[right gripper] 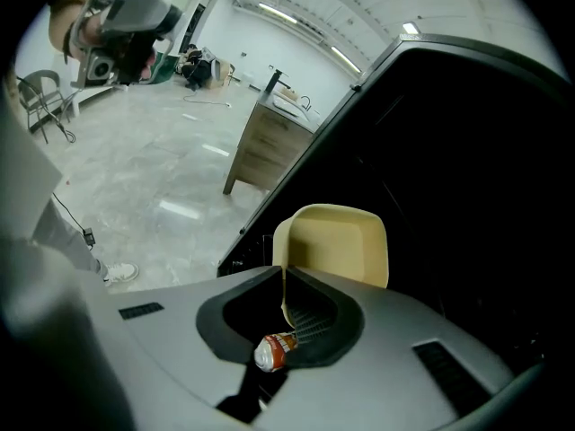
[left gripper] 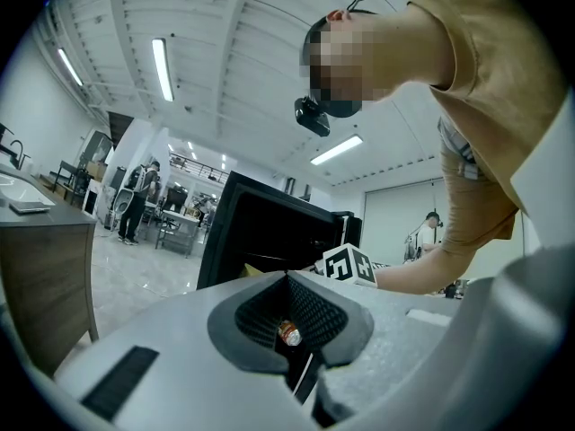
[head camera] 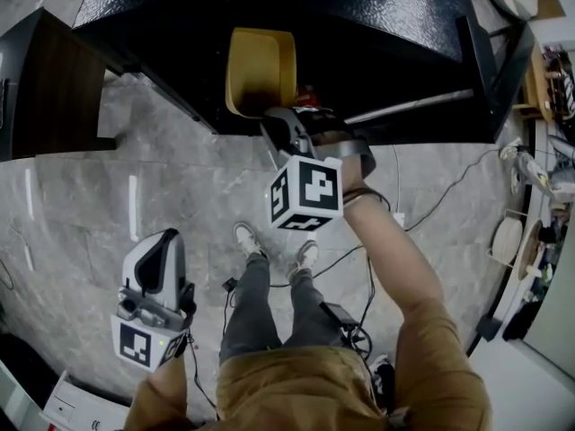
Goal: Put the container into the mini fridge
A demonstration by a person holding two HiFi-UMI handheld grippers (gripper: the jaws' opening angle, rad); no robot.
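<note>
My right gripper (right gripper: 286, 308) has its jaws pinched nearly closed on the thin wall of the yellow container (right gripper: 337, 245), which sits at the dark opening of the mini fridge (right gripper: 467, 178). My left gripper (head camera: 160, 241) hangs well back from the mini fridge, jaws together and holding nothing.

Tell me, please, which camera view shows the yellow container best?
The right gripper view: the yellow container sits centred, its rim pinched in the jaws of the right gripper. The head view shows it from above against the mini fridge, partly behind that gripper. The left gripper view catches only a yellow sliver.
</note>
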